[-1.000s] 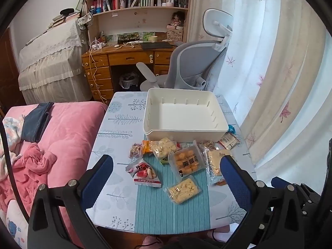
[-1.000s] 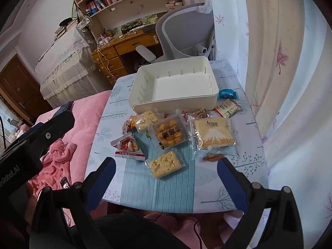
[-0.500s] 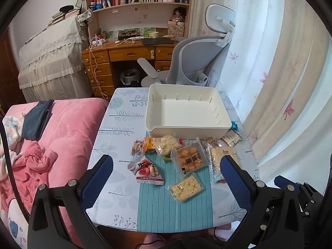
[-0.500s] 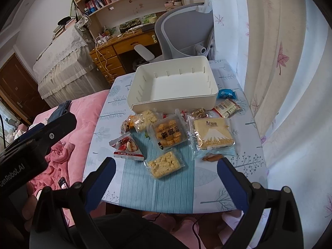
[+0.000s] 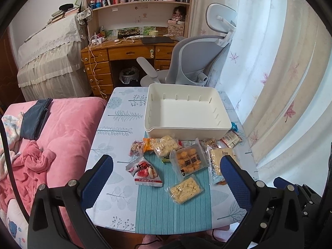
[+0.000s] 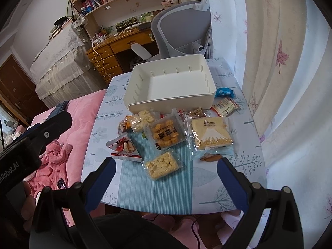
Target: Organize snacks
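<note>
Nothing sorted yet.
Both tools, left point(image 5: 166, 175) and right point(image 6: 165, 175), hung wide open and empty above the tabletop point(image 5: 116, 186); every snack packet point(image 6: 162, 166) lay outside the empty white bin point(image 5: 186, 112).

A white storage bin point(image 5: 187, 112) is sitting empty and upright. Just in front of it, sealed snack packets are lying flat in a cluster: an orange cookie tray pack point(image 6: 165, 133), a Mount Fuji cake pack point(image 6: 209, 137), a red-and-white pouch point(image 5: 145, 171).
</note>
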Motion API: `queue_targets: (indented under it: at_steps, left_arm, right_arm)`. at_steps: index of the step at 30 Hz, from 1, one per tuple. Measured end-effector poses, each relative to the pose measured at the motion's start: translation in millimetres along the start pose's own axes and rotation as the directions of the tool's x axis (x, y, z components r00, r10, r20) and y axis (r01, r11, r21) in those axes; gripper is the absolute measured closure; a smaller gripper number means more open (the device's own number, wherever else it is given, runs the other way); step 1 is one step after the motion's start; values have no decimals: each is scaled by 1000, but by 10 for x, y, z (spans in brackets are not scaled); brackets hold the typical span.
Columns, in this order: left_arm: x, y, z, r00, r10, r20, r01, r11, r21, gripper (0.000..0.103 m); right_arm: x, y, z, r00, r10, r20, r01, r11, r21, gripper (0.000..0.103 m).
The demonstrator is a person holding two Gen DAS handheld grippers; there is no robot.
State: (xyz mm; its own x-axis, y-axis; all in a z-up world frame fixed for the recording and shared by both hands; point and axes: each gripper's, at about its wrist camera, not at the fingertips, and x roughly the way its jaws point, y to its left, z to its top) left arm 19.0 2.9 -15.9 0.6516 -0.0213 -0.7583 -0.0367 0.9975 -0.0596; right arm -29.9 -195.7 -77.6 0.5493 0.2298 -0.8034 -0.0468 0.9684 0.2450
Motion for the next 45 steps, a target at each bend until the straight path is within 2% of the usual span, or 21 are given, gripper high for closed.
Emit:
queue_targets:
  at_steps: [7,13,17,22,30,38,43,45]
  left_arm:
    - [170,-45,13,998,-9,-69,6,999,-42,1]
    - [313,-49,-133,988,-28,-150,10,993,-114,1]
    - [443,-77,-276,977,-24,-212,-8,989,-149,1]
    - [694,-90,-482,954,-39,-296,-20,981,-192,1]
    - [1176,-125,-670,900,-71,-429,-48,964,-261,1]
    - [1726,-197,-737,840,-70,-538,-101,954,-282,1]
    - [2087,-250,-797,781,-98,-616,-130,941,-314,1]
    - [2246,-275,-834,764,-96,-639,-145,938,-315,1]
  right_arm:
    - [124,-198,33,999,19,-40,-16,998,58,4]
    - [265,-432,-28,996,32,-89,-21,993,112,4]
    - [384,-605,-97,993,43,-109,-29,992,126,5]
    - [531,-814,-207,992,32,-121,-18,993,117,5]
    - [840,-1106,-343,993,1,-118,10,996,89,5]
    - [1166,-1258,-261,996,1,-87,3,999,47,6]
    - [1418,-1277,-111,996,26,-89,-25,1000,12,6]
    - [1571,-1273,-45,994,27,-108,-28,1000,-11,6]
